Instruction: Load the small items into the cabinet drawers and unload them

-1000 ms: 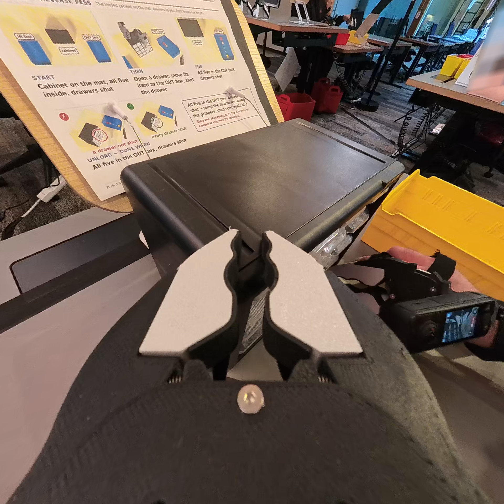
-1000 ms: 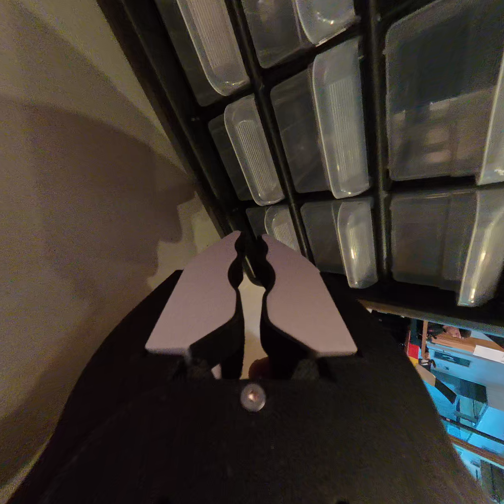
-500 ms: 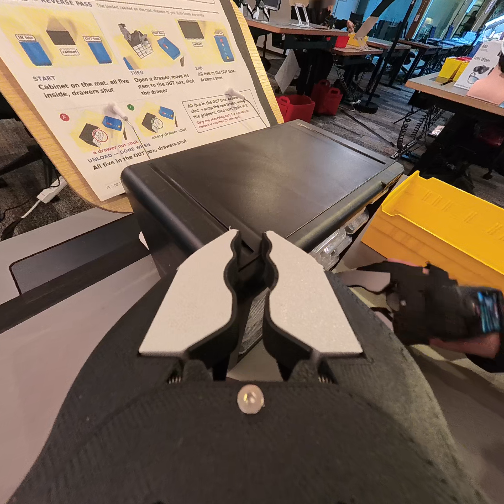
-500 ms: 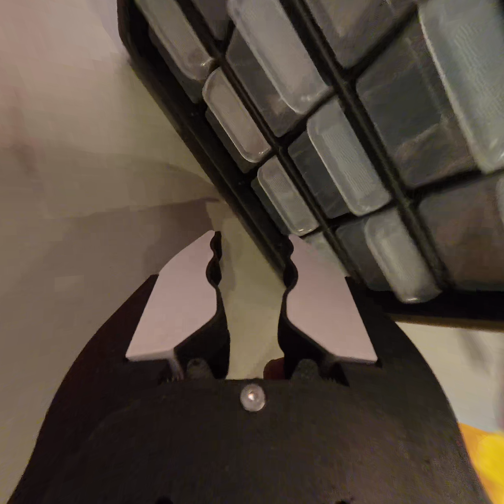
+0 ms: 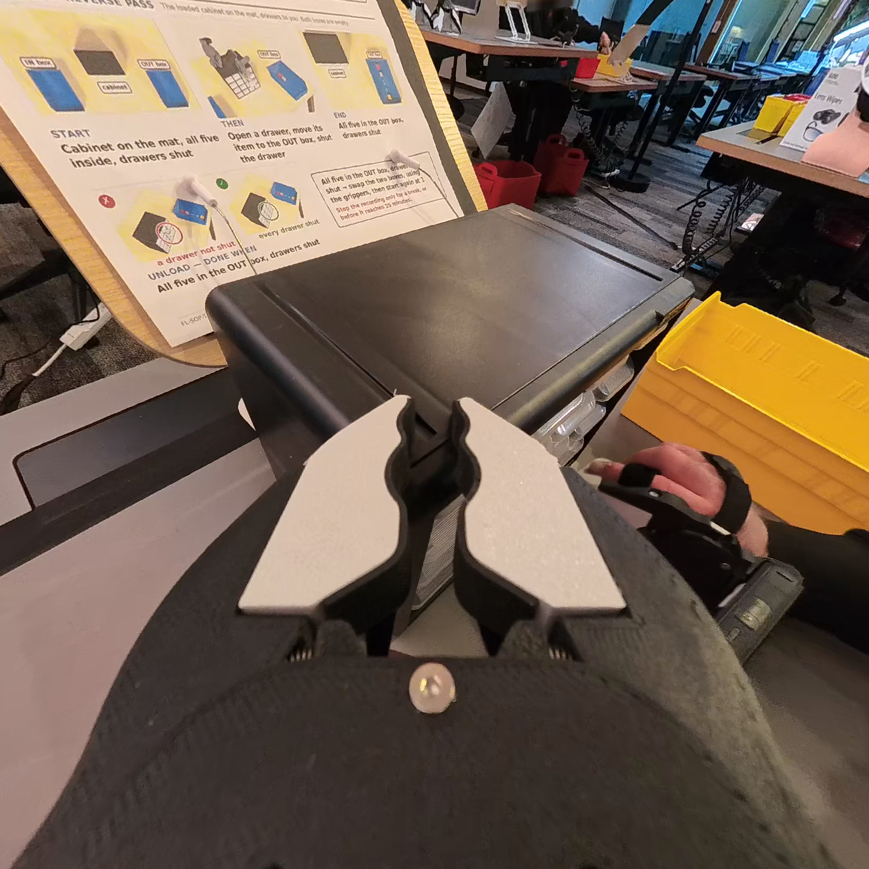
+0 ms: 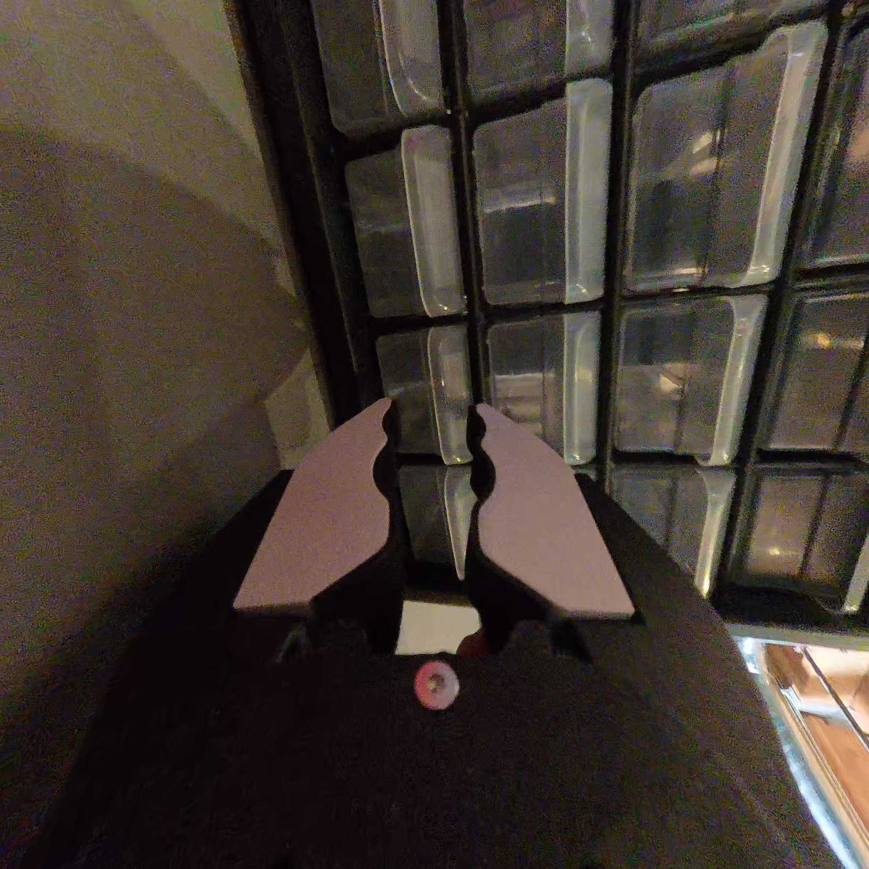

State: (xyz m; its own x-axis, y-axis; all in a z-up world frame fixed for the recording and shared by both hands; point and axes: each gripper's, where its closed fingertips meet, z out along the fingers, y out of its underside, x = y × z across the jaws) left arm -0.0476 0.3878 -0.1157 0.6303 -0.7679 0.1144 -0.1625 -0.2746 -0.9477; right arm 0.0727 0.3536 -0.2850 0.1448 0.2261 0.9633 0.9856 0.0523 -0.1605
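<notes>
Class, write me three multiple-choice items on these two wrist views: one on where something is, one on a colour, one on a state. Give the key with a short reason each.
1. Where is the left gripper?
A. at the cabinet's top front corner
B. inside the bin
C. on the sign board

2. What colour is the bin beside the cabinet?
A. blue
B. yellow
C. green

3. How do the right gripper's jaws stand?
A. fully shut
B. apart, either side of a clear drawer handle
C. out of view

Key:
1 A, its fingertips sit at the black top edge.
2 B, the bin's walls are yellow.
3 B, the drawer handle shows in the gap.
</notes>
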